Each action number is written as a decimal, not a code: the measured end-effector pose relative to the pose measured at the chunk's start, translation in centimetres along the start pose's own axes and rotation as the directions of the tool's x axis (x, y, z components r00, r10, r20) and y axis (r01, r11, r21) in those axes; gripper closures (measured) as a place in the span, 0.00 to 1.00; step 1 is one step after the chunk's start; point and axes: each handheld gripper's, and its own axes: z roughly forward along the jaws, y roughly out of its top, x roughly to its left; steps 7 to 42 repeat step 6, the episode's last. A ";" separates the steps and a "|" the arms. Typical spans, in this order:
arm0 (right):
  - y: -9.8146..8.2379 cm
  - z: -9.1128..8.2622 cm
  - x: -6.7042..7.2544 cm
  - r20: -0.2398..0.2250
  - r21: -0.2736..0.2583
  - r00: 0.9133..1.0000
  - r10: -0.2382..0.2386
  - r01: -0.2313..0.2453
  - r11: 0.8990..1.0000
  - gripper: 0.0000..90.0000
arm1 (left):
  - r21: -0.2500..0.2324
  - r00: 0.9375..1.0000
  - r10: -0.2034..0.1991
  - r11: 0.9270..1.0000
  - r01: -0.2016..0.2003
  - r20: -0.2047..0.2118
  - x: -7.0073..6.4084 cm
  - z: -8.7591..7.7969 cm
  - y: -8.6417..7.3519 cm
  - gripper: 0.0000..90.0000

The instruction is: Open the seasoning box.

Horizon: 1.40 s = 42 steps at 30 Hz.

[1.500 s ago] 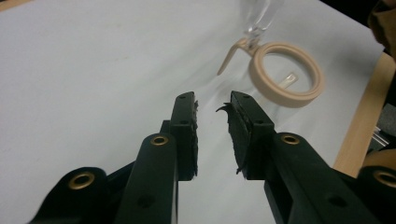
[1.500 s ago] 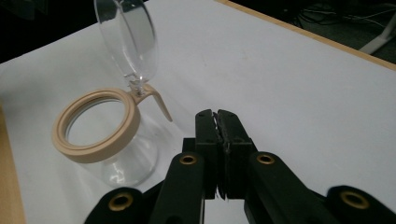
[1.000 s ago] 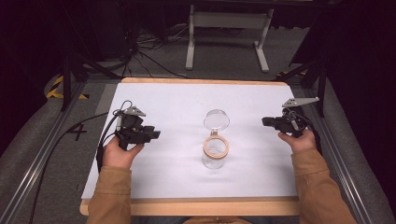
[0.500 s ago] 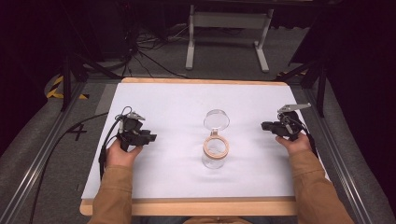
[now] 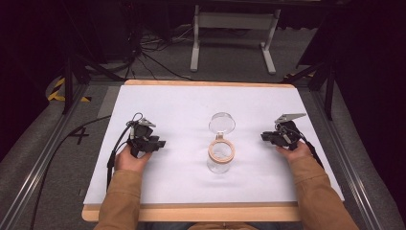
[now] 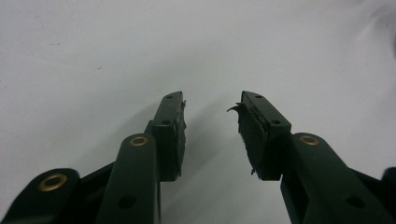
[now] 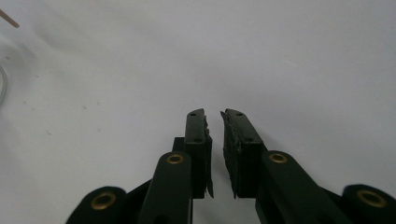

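A clear glass jar [image 5: 220,158] with a tan wooden ring at its mouth stands on the white worktop [image 5: 191,103], and a round glass lid [image 5: 222,123] lies on the sheet just beyond it, touching or nearly touching the jar's far side. Both sit between the two sets of jaws, well apart from each. The left gripper [image 5: 158,143] points its jaws toward the jar from one side; the right gripper [image 5: 265,136] points back at it from the other, with a grey three-cornered plate on top. Nothing lies on the sheet between either gripper and the jar.

Bare white sheet spreads beyond both grippers up to the worktop's far wooden edge, and more of it lies behind them down to the near wooden lip. The right gripper is closer to its side edge of the sheet than the left one is to its own. A black cable trails from the left gripper off the worktop's left side onto the grey floor.

In the left gripper view the left gripper [image 6: 211,119] has its jaws released — a clear gap, holding nothing, over bare sheet. In the right gripper view the right gripper [image 7: 214,117] shows jaws drawn nearly together, a thin slit left between the pads, gripping nothing.
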 end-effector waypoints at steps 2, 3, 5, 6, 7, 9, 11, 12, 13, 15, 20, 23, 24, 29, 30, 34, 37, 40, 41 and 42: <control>0.1 -0.1 0.1 -0.005 -0.006 1.000 0.004 -0.004 1.000 0.87 | -0.011 1.000 0.001 1.000 -0.001 0.000 0.0 -0.3 0.1 0.67; 0.1 -0.2 0.1 -0.005 -0.013 1.000 0.006 -0.006 1.000 0.86 | -0.019 1.000 0.005 1.000 -0.005 -0.008 -0.1 -0.4 0.1 0.67; 0.2 -0.5 0.1 -0.005 -0.026 1.000 0.009 -0.010 1.000 0.82 | -0.029 1.000 0.013 0.999 -0.014 -0.011 -0.1 -0.8 0.3 0.66; 0.3 -0.5 0.2 -0.002 -0.030 1.000 0.018 -0.018 0.999 0.80 | -0.045 1.000 -0.005 0.999 0.005 -0.008 -0.3 -0.9 0.4 0.65; 0.3 -0.5 0.2 -0.002 -0.030 1.000 0.018 -0.018 0.999 0.80 | -0.045 1.000 -0.005 0.999 0.005 -0.008 -0.3 -0.9 0.4 0.65; 0.3 -0.5 0.2 -0.002 -0.030 1.000 0.018 -0.018 0.999 0.80 | -0.045 1.000 -0.005 0.999 0.005 -0.008 -0.3 -0.9 0.4 0.65; 0.3 -0.5 0.2 -0.002 -0.030 1.000 0.018 -0.018 0.999 0.80 | -0.045 1.000 -0.005 0.999 0.005 -0.008 -0.3 -0.9 0.4 0.65; 0.3 -0.5 0.2 -0.002 -0.030 1.000 0.018 -0.018 0.999 0.80 | -0.045 1.000 -0.005 0.999 0.005 -0.008 -0.3 -0.9 0.4 0.65; 0.3 -0.5 0.2 -0.002 -0.030 1.000 0.018 -0.018 0.999 0.80 | -0.045 1.000 -0.005 0.999 0.005 -0.008 -0.3 -0.9 0.4 0.65; 0.3 -0.5 0.2 -0.002 -0.030 1.000 0.018 -0.018 0.999 0.80 | -0.045 1.000 -0.005 0.999 0.005 -0.008 -0.3 -0.9 0.4 0.65; 0.3 -0.5 0.2 -0.002 -0.030 1.000 0.018 -0.018 0.999 0.80 | -0.045 1.000 -0.005 0.999 0.005 -0.008 -0.3 -0.9 0.4 0.65; 0.3 -0.5 0.2 -0.002 -0.030 1.000 0.018 -0.018 0.999 0.80 | -0.045 1.000 -0.005 0.999 0.005 -0.008 -0.3 -0.9 0.4 0.65; 0.3 -0.5 0.2 -0.002 -0.030 1.000 0.018 -0.018 0.999 0.80 | -0.045 1.000 -0.005 0.999 0.005 -0.008 -0.3 -0.9 0.4 0.65; 0.3 -0.5 0.2 -0.002 -0.030 1.000 0.018 -0.018 0.999 0.80 | -0.045 1.000 -0.005 0.999 0.005 -0.008 -0.3 -0.9 0.4 0.65; 0.3 -0.5 0.2 -0.002 -0.030 1.000 0.018 -0.018 0.999 0.80 | -0.045 1.000 -0.005 0.999 0.005 -0.008 -0.3 -0.9 0.4 0.65; 0.3 -0.5 0.2 -0.002 -0.030 1.000 0.018 -0.018 0.999 0.80 | -0.045 1.000 -0.005 0.999 0.005 -0.008 -0.3 -0.9 0.4 0.65; 0.3 -0.5 0.2 -0.002 -0.030 1.000 0.018 -0.018 0.999 0.80 | -0.045 1.000 -0.005 0.999 0.005 -0.008 -0.3 -0.9 0.4 0.65; 0.3 -0.5 0.2 -0.002 -0.030 1.000 0.018 -0.018 0.999 0.80 | -0.045 1.000 -0.005 0.999 0.005 -0.008 -0.3 -0.9 0.4 0.65; 0.3 -0.5 0.2 -0.002 -0.030 1.000 0.018 -0.018 0.999 0.80 | -0.045 1.000 -0.005 0.999 0.005 -0.008 -0.3 -0.9 0.4 0.65; 0.3 -0.5 0.2 -0.002 -0.030 1.000 0.018 -0.018 0.999 0.80 | -0.045 1.000 -0.005 0.999 0.005 -0.008 -0.3 -0.9 0.4 0.65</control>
